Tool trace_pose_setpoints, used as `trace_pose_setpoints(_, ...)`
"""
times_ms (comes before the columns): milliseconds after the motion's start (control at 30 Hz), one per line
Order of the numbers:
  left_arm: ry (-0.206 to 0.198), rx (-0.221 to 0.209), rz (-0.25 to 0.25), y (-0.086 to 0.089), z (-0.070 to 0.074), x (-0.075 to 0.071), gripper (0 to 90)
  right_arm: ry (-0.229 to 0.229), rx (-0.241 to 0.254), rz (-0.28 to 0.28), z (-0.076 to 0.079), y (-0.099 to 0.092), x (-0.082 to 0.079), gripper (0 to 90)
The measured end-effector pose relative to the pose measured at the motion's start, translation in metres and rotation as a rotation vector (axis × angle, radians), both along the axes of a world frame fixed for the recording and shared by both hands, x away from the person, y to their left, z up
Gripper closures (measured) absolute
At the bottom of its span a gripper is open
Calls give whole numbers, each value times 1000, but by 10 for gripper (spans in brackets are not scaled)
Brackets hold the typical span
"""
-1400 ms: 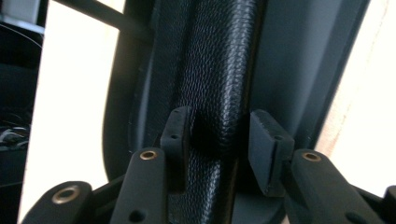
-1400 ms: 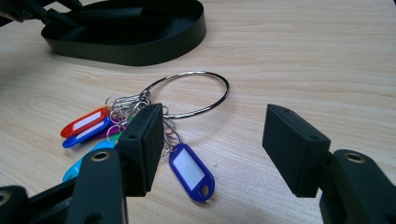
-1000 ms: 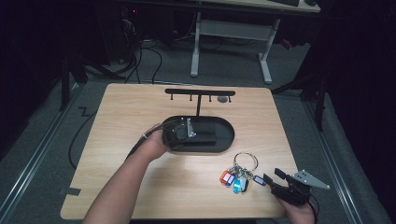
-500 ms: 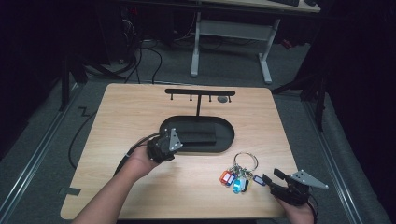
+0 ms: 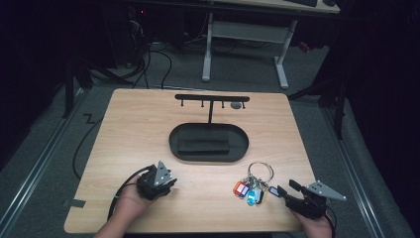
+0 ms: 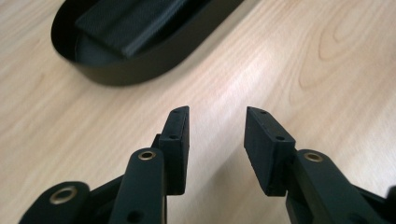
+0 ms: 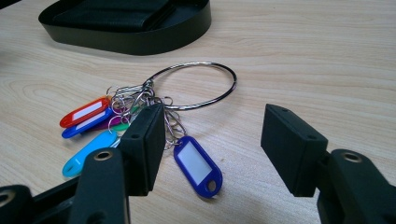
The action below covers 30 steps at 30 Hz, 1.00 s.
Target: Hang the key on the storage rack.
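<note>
Jaws parted on both grippers, nothing held.

Table (image 5: 138,124) carries the oval black tray (image 5: 208,142) with its hook stand (image 5: 211,98); key ring (image 7: 196,86) with coloured tags lies just ahead of right gripper (image 7: 212,147). Left gripper (image 6: 216,140) rests apart. Best approach: take the ring's wire, not the loose tags.

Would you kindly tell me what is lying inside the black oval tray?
Inside the black oval tray lies a flat dark rectangular block. The stand's thin post rises from behind it. Whatever is under the block is covered.
</note>
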<state>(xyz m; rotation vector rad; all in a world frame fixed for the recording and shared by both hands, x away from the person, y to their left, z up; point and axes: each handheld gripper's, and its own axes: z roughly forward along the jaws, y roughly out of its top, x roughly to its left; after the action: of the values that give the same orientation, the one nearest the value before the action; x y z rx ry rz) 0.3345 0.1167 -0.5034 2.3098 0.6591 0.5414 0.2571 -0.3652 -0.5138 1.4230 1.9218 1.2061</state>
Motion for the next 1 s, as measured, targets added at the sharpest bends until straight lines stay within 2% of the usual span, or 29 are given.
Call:
trace_pose_setpoints(100, 22, -24, 30, 14, -4, -10, 590, 1, -1, -2, 0, 0, 0, 408)
trace_pose_setpoints(233, 36, -82, 62, 33, -9, -26, 580, 3, -1, -3, -1, 0, 0, 411)
trace_pose_setpoints(400, 49, -140, 84, 48, -13, -36, 550, 7, -8, 8, -1, 2, 0, 409)
trace_pose_setpoints(467, 69, -171, 95, 53, -15, -38, 544, 5, -18, 12, 0, 3, -1, 409)
trace_pose_setpoints(600, 60, -148, 90, 54, -18, -36, 551, 13, -24, 15, -2, 5, 1, 418)
trace_pose_setpoints(733, 45, -171, 86, 56, -16, -36, 541, 20, -41, 13, -2, 8, 0, 422)
trace_pose_setpoints(867, 55, -189, 23, 57, -14, -38, 507, 28, -70, 7, -3, 15, -2, 434)
trace_pose_setpoints(1000, 68, -201, 17, 58, -14, -37, 453, 24, -106, 4, 0, 23, -3, 443)
